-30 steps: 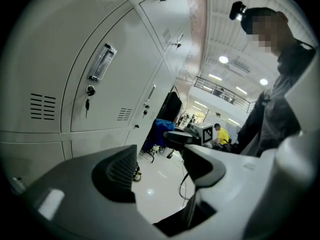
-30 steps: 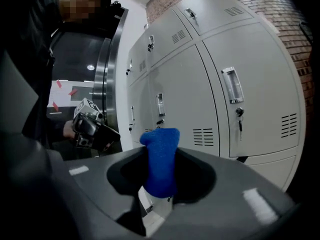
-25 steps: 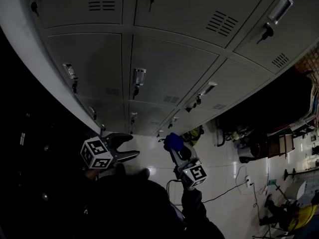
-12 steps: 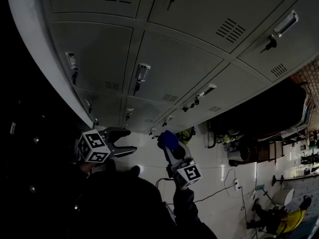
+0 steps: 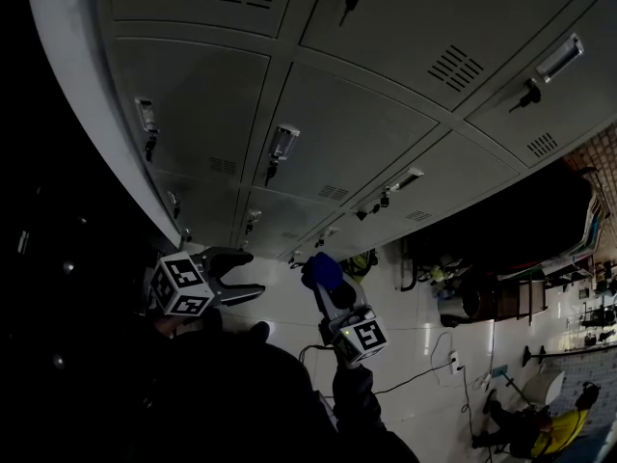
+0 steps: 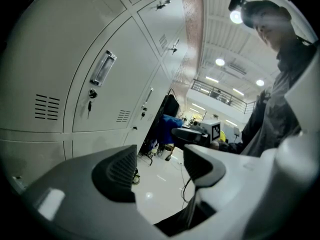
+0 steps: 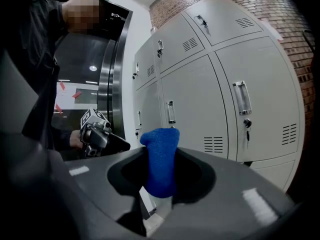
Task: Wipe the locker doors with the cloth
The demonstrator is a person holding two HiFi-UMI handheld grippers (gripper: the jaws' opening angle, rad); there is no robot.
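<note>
Shifted slightly left by the lockers [image 5: 366,133], the right gripper [image 7: 161,176] pinches the blue cloth [image 7: 161,146] in its fingers while the left gripper [image 6: 160,156] gapes wide.

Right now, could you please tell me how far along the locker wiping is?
Done: the blue cloth is picked up and clamped in the right gripper. In hand: that gripper holds it in the air, clear of the locker doors; the left gripper is open and empty. Left: the wiping itself, as the cloth touches no door. Whether any door was already wiped, I cannot tell.
</note>
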